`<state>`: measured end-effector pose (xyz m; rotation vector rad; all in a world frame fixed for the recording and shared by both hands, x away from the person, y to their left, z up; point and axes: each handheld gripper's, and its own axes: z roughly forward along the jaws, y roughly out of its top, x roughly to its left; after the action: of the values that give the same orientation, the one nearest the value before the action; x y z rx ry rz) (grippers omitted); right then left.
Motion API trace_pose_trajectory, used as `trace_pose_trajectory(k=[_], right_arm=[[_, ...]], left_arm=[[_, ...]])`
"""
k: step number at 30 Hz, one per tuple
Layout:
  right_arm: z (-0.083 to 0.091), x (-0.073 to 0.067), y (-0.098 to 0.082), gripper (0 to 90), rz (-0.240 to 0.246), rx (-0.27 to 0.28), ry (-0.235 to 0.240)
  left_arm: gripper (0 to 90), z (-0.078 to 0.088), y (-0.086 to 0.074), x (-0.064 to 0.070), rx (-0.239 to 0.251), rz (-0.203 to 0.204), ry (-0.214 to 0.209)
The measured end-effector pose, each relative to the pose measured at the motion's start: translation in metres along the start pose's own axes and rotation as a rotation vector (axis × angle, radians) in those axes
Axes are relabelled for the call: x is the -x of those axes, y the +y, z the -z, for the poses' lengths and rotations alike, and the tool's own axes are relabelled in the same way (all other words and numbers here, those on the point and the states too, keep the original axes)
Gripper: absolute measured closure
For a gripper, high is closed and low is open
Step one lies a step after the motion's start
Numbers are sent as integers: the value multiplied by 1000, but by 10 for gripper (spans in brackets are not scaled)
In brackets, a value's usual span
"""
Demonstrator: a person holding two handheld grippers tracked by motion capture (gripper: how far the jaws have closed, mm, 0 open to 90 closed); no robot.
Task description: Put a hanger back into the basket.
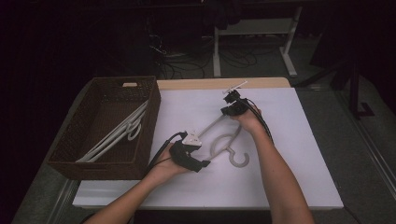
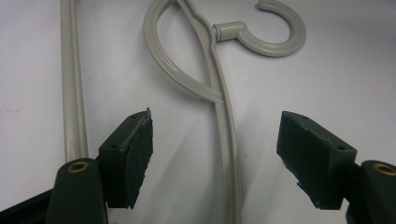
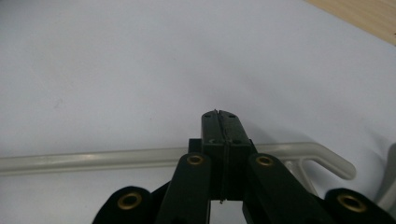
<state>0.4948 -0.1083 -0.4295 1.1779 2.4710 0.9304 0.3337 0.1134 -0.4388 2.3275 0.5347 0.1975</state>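
Note:
A pale grey plastic hanger (image 1: 223,142) lies flat on the white table top (image 1: 289,154), its hook (image 1: 239,159) toward the near side. My left gripper (image 1: 201,163) is open low over the hanger's near end. In the left gripper view one hanger arm (image 2: 228,140) runs up between the spread jaws without touching the pads, with the hook (image 2: 280,44) beyond. My right gripper (image 1: 231,99) hovers at the hanger's far end. Its jaws (image 3: 220,116) are shut pad to pad, and the hanger's straight bar (image 3: 93,161) passes beneath them.
A dark wicker basket (image 1: 154,107) stands at the table's left side with several white hangers (image 1: 121,133) lying in it. A strip of bare wood (image 1: 219,83) shows at the table's far edge. Desk legs and cables stand beyond in the dark.

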Motion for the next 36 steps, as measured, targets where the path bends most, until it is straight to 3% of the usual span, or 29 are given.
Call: trace_pose_trajectory(k=[2, 10, 20, 26, 32, 36], right_arm=[[-5, -1, 1, 888, 20, -24, -11], [-11, -1, 3, 888, 21, -52, -11], [-12, 0, 3, 889, 17, -60, -6], [-12, 0, 3, 889, 18, -62, -4], [-13, 0, 3, 889, 18, -65, -5], [-11, 0, 4, 888, 15, -61, -3]], left_arm=[[284, 0, 0, 0, 2, -2, 0], [344, -3, 3, -1, -13, -20, -10], [547, -17, 11, -1, -77, -70, -47], [653, -24, 14, -1, -116, -89, -46], [763, -27, 18, -3, -132, -83, -65], [774, -27, 19, -3, -138, -64, -64]])
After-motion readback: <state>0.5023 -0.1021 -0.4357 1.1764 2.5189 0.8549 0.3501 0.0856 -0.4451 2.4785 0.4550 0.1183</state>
